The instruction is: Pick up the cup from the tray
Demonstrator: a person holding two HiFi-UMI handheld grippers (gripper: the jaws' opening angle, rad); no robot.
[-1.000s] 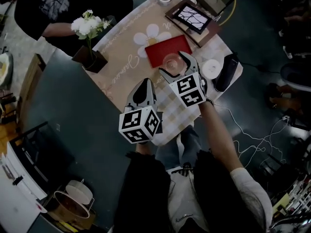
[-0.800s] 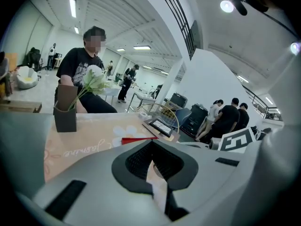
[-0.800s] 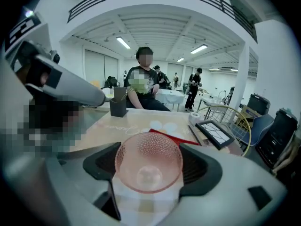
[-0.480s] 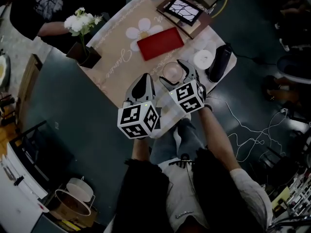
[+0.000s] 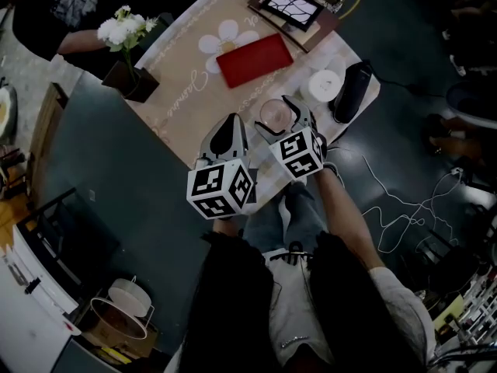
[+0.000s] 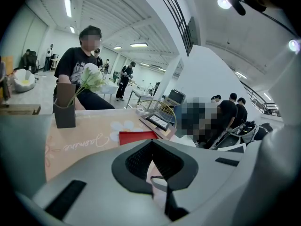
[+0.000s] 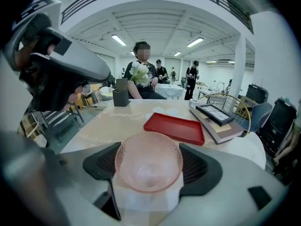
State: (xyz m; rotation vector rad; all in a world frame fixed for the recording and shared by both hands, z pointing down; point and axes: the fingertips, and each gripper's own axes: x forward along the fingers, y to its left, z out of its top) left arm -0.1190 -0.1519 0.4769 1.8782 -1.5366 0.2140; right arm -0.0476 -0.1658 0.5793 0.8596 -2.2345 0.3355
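A pink textured glass cup point(image 7: 148, 166) sits between the dark pads of my right gripper point(image 7: 149, 150), which is shut on its sides. In the head view the cup point(image 5: 273, 112) and right gripper point(image 5: 275, 118) are over the checked cloth near the table's front edge, apart from the empty red tray point(image 5: 255, 59). The tray point(image 7: 175, 126) lies flat just beyond the cup. My left gripper point(image 5: 231, 124) is to the left of the cup, its jaws shut with nothing in them point(image 6: 151, 142).
On the table stand a dark vase of white flowers point(image 5: 128, 76), a white round object point(image 5: 321, 86), a black cylinder point(image 5: 351, 92) and a framed picture point(image 5: 291, 2). A person point(image 5: 78, 6) sits at the far side. Cables point(image 5: 404, 208) lie on the floor at right.
The right gripper has drawn the cup back from the tray's edge toward me; the gap between cup and tray has grown. The left gripper stays beside it, still shut.
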